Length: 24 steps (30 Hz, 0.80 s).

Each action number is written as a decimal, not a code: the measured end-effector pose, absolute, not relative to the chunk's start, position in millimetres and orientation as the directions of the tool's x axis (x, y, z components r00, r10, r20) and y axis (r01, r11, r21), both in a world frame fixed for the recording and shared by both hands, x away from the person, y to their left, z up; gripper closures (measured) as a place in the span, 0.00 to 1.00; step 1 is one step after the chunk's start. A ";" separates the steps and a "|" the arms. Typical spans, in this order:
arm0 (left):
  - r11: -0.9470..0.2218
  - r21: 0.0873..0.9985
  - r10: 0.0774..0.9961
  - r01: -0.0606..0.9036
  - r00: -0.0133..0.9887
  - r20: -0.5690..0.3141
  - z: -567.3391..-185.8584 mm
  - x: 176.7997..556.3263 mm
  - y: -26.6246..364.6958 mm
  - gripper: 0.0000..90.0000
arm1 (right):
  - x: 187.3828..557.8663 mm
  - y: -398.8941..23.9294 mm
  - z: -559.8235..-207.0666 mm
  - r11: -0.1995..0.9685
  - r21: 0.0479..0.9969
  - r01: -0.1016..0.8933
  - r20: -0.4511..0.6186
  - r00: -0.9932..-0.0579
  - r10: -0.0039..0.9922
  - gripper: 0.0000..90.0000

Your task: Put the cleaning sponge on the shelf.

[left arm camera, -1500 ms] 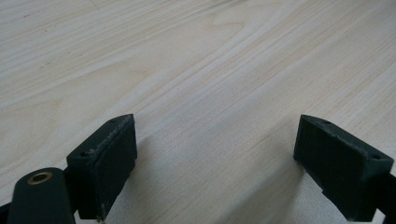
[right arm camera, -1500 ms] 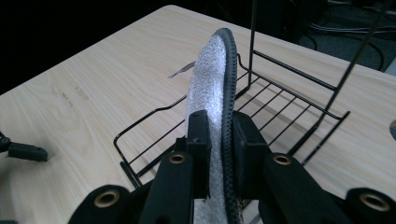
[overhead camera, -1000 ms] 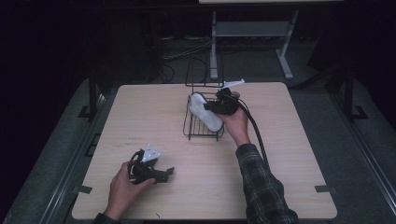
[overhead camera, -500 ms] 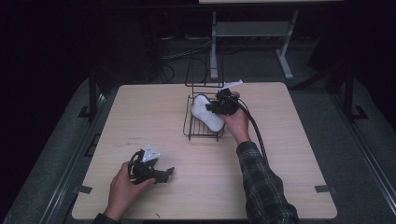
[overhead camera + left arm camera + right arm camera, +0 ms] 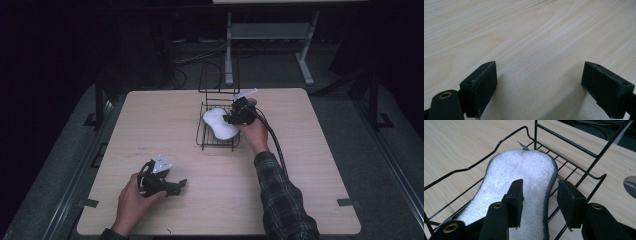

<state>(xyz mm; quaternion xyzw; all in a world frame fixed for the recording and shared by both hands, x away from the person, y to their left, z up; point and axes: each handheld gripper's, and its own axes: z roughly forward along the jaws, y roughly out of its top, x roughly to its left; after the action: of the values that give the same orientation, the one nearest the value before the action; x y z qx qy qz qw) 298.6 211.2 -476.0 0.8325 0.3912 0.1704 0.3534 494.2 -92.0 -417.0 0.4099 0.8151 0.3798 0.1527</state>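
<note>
A white, peanut-shaped sponge (image 5: 219,125) (image 5: 524,172) lies in a black wire rack (image 5: 201,142) (image 5: 574,150) at the back middle of the wooden table (image 5: 310,150). My right gripper (image 5: 230,120) (image 5: 540,187) reaches into the rack from the right. Its jaws have just been opening and stand open astride the sponge's right edge, with a gap at each pad. My left gripper (image 5: 177,186) (image 5: 539,72) rests low over the table's front left, held in a hand. It is open, with bare wood between its jaws.
The rack's tall wire back (image 5: 219,80) rises behind the sponge. A small round grey spot (image 5: 630,185) marks the table right of the rack. Beyond the far edge stand a metal frame (image 5: 270,35) and floor cables (image 5: 200,52). Bare wood surrounds the left gripper.
The right hand has sunk a little and the sponge now lies lower and flatter in the rack. The left hand has stayed where it was.
</note>
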 end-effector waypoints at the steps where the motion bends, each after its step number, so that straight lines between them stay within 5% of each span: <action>1: -0.443 0.722 0.772 0.531 0.636 0.007 -476.1 298.6 211.2 0.14 | 493.0 -93.3 -415.5 0.366 0.751 0.550 0.073 -0.620 0.781 0.64; 10: -0.445 0.722 0.772 0.530 0.636 0.008 -476.1 298.7 211.2 0.14 | 470.1 -121.4 -406.3 0.360 0.764 0.535 0.077 -0.630 0.773 1.00; 24: -0.446 0.721 0.771 0.530 0.636 0.009 -476.0 298.7 211.2 0.14 | 453.3 -123.4 -418.9 0.400 0.745 0.533 0.078 -0.665 0.742 1.00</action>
<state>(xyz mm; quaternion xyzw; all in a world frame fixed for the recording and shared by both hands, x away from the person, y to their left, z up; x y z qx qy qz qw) 298.7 211.2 -476.0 0.8328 0.3908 0.1709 0.3528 453.3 -123.4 -418.9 0.3863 0.8257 0.3885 0.1345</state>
